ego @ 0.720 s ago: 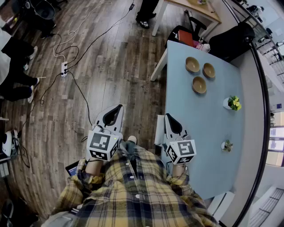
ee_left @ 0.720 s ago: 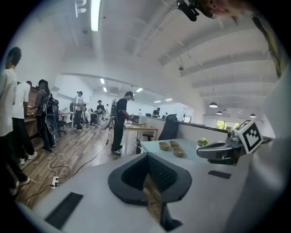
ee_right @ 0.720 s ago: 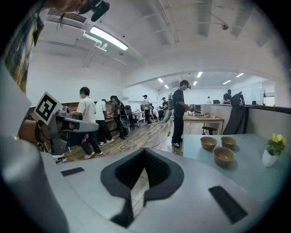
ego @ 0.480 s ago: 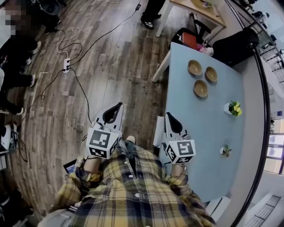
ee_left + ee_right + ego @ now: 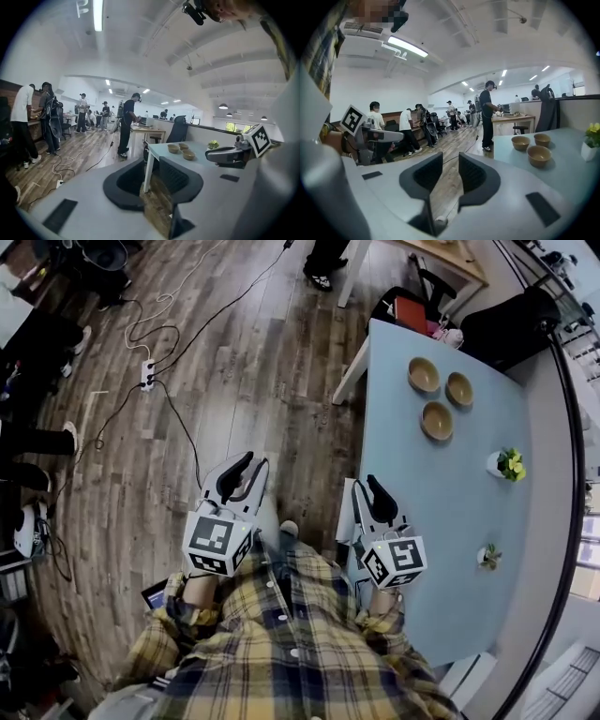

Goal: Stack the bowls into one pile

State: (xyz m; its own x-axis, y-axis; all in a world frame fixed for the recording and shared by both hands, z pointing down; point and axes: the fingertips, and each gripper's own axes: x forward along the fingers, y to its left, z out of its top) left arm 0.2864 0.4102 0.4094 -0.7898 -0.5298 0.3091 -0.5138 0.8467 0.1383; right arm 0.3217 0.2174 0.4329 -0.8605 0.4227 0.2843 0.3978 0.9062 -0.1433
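Observation:
Three tan bowls stand apart and empty at the far end of the light blue table (image 5: 441,521): one at far left (image 5: 424,375), one at far right (image 5: 459,389), one nearer (image 5: 437,421). My left gripper (image 5: 242,472) hangs over the wooden floor to the left of the table, open and empty. My right gripper (image 5: 368,491) is over the table's near left edge, open with nothing between its pads. The right gripper view shows the bowls ahead to the right (image 5: 520,142) (image 5: 542,139) (image 5: 539,155). In the left gripper view they sit small and far off (image 5: 189,154).
Two small potted plants (image 5: 507,463) (image 5: 487,556) stand near the table's right edge. A dark chair (image 5: 506,320) and a red item (image 5: 410,313) sit beyond the far end. A power strip (image 5: 147,374) and cables cross the floor at left. People stand further off.
The head view has shifted a little, so the table and bowls sit slightly further right. Both grippers keep their place in front of the person, jaws unchanged. The bowls have not moved.

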